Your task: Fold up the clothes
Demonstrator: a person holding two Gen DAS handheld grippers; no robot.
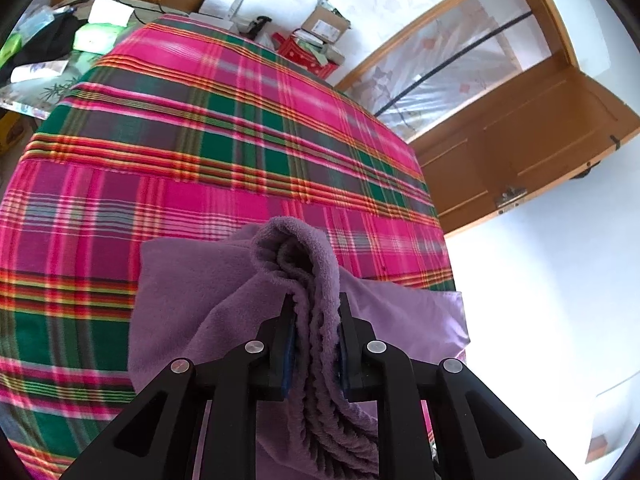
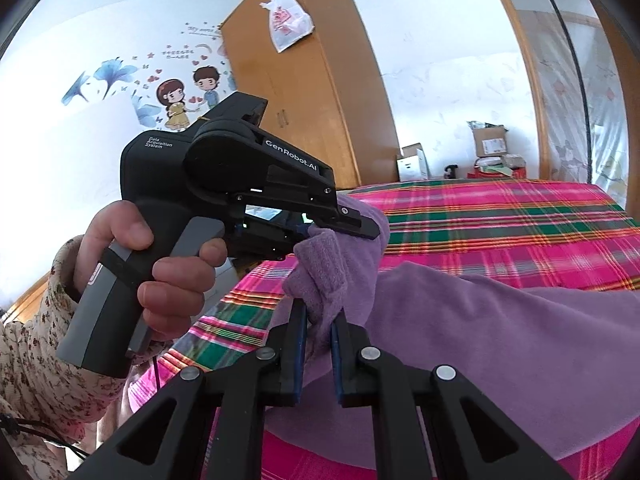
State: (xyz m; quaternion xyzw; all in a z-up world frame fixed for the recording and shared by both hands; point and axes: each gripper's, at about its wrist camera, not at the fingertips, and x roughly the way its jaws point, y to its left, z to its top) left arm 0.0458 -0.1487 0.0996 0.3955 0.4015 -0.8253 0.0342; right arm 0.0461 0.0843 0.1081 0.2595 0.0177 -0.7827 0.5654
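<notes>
Garments: just one, a soft purple fleece garment (image 1: 224,304), bunched up and lifted at one end over the bed.
Bed cover: one pink, green and yellow plaid blanket (image 1: 192,136) spread flat over the whole bed.
Grippers: two black two-finger grippers, one in each hand.
Left gripper (image 1: 316,308): jaws narrow, clamped on a thick stack of folded fleece layers; the ribbed edges of the folds run straight down between the pads.
Right gripper (image 2: 320,312): jaws also narrow, pinching a smaller bunched corner of the same fleece.
Hands: only one shows, the person's left hand (image 2: 160,264) wrapped round the grey grip of the left gripper, with a floral sleeve (image 2: 36,360) behind it.
Where the garment is: near edge of the bed, partly draped on the plaid, both pinched corners held up close together.
Which way it runs: from the right wrist view the long stretch of fleece trails off to the right across the bed; can't really tell collar end from hem end, too crumpled.
Room stuff: one tall wooden wardrobe (image 2: 304,92) with one white plastic bag (image 2: 286,20) hanging on it, a few cardboard boxes (image 1: 324,24) past the far end of the bed, one wooden door (image 1: 532,136).
</notes>
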